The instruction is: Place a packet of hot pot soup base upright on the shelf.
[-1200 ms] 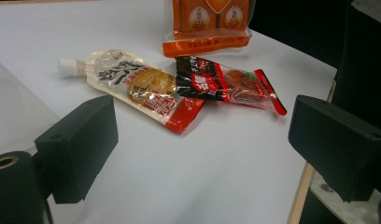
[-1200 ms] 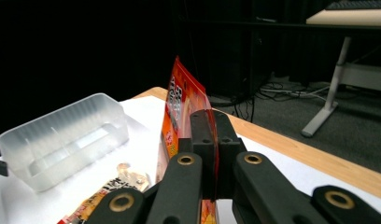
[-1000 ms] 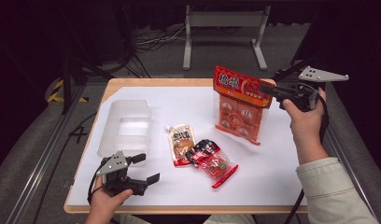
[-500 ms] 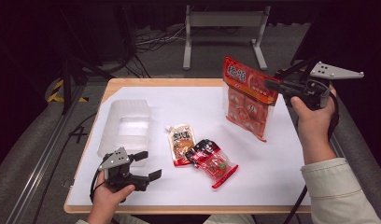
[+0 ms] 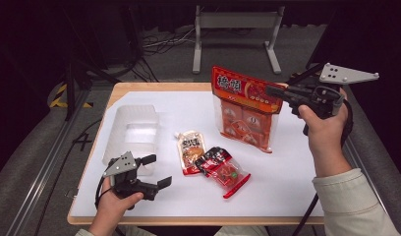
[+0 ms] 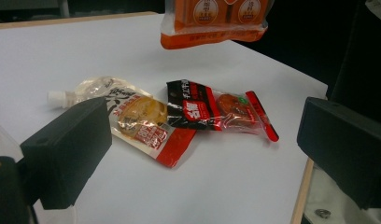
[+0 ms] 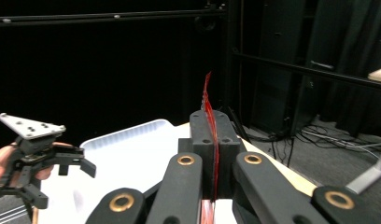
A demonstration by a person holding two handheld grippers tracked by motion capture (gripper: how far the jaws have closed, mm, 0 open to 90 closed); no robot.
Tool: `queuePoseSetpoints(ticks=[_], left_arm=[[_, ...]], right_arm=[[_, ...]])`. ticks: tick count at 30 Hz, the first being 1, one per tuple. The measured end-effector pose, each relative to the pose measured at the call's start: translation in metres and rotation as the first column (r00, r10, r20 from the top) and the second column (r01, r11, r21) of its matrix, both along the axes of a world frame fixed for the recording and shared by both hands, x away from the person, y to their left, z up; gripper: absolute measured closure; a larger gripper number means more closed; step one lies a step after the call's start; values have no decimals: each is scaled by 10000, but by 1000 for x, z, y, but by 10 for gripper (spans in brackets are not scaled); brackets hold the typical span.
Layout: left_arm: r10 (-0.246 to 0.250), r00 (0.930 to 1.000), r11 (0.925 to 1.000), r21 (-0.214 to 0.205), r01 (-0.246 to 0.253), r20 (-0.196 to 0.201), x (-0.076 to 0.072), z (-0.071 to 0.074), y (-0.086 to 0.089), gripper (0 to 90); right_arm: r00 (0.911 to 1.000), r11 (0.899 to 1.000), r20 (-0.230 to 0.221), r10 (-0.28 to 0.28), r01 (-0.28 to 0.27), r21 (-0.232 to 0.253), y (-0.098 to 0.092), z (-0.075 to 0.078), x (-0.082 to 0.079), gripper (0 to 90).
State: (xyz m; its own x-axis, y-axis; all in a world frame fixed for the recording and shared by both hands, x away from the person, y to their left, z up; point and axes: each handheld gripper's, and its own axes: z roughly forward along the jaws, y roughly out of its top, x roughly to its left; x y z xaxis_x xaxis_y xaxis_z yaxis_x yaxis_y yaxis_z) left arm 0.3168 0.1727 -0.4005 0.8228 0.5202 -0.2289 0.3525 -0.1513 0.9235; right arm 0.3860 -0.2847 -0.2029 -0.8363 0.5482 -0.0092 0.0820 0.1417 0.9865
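- The step in hand looks like a lift: the right gripper (image 5: 274, 92) has its jaws clamped flat on the top edge of the large orange-and-red plastic snack bag with clear windows (image 5: 243, 110), and the bag hangs upright, clear of the white sheet (image 5: 287, 167) at about 1 o'clock on the table.
- In the right gripper view, the thin red edge of that bag (image 7: 211, 126) runs straight up between the two black pads, which are pressed together on it.
- In the left gripper view, the bag's lower seam (image 6: 212, 35) hangs at 12 o'clock, off the sheet.
- The left gripper (image 5: 152, 172) rests low at about 7 o'clock, jaws spread wide and holding nothing; they have just been opening a little further.
- Just ahead of it lie a small clear spouted pouch with an orange label (image 5: 189, 151) and a black-and-red snack packet (image 5: 222, 168), overlapping near the table's centre.
- A clear plastic tray (image 5: 132, 132) sits at about 9 o'clock, with nothing in it that I can see.
- My judgement: the bag is probably headed for that tray, so the next move calls for carrying it across toward 9 o'clock, high enough to pass over the two small packets, then lowering before release.
- The bag is floppy, so it may swing.
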Motion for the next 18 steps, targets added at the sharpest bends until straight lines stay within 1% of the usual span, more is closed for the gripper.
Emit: queuePoseSetpoints(ticks=[3, 7, 9, 11, 13, 17, 18], left_arm=[[-25, 10000, 9998, 203, 24, 75, 1, 1, -2, 41], [5, 9999, 10000, 37, -6, 116, 5, 3, -3, 53], [-35, 9999, 10000, -88, 36, 147, 7, 4, -4, 67], [-32, 9998, 9998, -191, 36, 220, 10, 6, -4, 68], [-55, 9995, 9995, -320, 65, 317, 13, 8, -5, 73], [-32, 9990, 9990, -453, 52, 437, 18, 13, -8, 80], [-6, 9990, 9987, -503, 28, 448, 18, 13, -8, 99]], right_arm=[[9997, 9998, 44, 222, -222, -27, 7, 2, -3, 900], [9986, 9987, 172, 500, -499, -77, 18, 4, -7, 900], [9968, 9970, 222, 766, -765, -77, 26, 5, -10, 900], [9961, 9964, 232, 850, -848, -87, 29, 5, -10, 900], [9941, 9944, 248, 1057, -1056, -30, 35, 5, -11, 900], [9904, 9907, 289, 1355, -1357, 54, 43, 5, -13, 900], [9889, 9893, 309, 1454, -1457, 81, 47, 5, -13, 900]])
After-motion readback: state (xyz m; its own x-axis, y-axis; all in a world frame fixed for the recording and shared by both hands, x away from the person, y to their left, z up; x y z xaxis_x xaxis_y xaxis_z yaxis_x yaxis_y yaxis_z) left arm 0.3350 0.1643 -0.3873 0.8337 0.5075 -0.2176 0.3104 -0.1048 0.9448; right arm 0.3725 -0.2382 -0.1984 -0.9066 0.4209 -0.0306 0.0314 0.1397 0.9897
